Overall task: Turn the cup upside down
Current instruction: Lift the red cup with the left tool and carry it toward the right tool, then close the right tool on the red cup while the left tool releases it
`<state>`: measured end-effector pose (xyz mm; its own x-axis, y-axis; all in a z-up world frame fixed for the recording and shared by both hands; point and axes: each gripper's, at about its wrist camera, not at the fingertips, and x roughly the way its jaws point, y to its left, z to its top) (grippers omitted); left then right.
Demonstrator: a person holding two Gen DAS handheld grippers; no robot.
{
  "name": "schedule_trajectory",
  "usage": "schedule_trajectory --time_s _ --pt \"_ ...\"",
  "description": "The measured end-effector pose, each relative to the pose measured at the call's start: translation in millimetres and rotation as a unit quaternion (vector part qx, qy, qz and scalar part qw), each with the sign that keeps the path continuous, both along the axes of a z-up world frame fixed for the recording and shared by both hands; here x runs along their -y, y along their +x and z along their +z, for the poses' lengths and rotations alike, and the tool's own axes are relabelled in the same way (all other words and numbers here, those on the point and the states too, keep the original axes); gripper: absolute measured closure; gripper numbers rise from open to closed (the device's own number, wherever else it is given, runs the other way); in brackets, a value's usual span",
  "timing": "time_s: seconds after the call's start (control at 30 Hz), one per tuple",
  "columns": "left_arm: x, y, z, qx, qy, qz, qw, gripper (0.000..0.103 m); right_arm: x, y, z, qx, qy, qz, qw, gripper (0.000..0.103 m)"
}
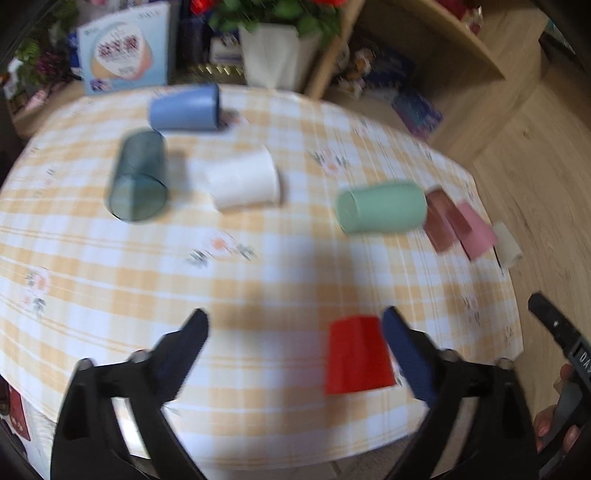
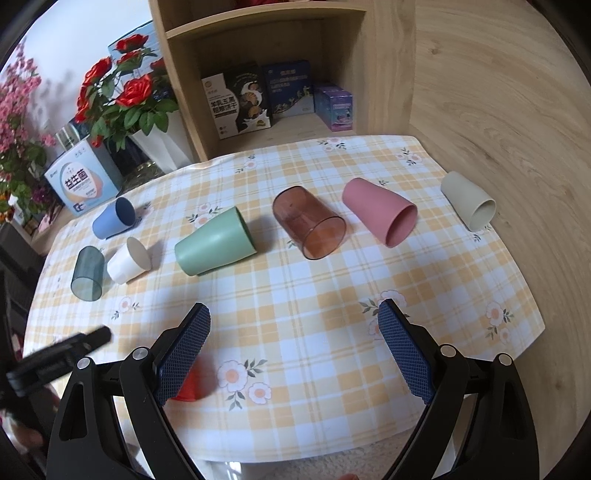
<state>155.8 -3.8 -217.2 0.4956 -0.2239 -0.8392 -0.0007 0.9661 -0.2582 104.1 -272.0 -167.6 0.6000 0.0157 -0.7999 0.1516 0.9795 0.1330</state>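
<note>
Tongs in both of your hands stand wide open and grip nothing: your left tongs [image 1: 295, 332] hover over the near part of the tabletop [image 1: 280, 258], your right tongs [image 2: 293, 325] likewise over the checked cloth. The red cup [image 1: 356, 356] stands upside down, mouth on the tabletop, just inside the right finger of your left tongs; that view is blurred, so whether the finger touches it cannot be told. In your right wrist view the same red cup [image 2: 192, 384] shows only as a blurred patch behind the left finger. Every other cup lies on its side. From your right wrist view they run left to right: the dark teal clear cup [image 2: 87, 273], the white cup [image 2: 129, 260] just beside it, the blue cup [image 2: 113, 218] behind both, then the green cup [image 2: 216, 246], the brown clear cup [image 2: 309, 228], the pink cup [image 2: 379, 211] and the beige cup [image 2: 468, 202] near the far right edge. Those last four lie apart from one another. Behind the tabletop stand a vase of red roses [image 2: 125, 96] and a wooden shelf [image 2: 258, 29] holding boxes.
</note>
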Motion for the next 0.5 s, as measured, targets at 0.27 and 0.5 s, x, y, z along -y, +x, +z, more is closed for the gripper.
schedule_trajectory --time_s 0.27,0.5 --pt "-39.3 -15.1 32.0 0.086 0.052 0.022 0.9947 0.006 -28.2 7.7 0.5 -0.015 -0.002 0.030 0.999 0.014" --pt "-72.2 -27.0 42.2 0.128 0.067 0.044 0.9885 0.006 -59.9 18.2 -5.4 -0.042 0.009 0.067 0.997 0.014"
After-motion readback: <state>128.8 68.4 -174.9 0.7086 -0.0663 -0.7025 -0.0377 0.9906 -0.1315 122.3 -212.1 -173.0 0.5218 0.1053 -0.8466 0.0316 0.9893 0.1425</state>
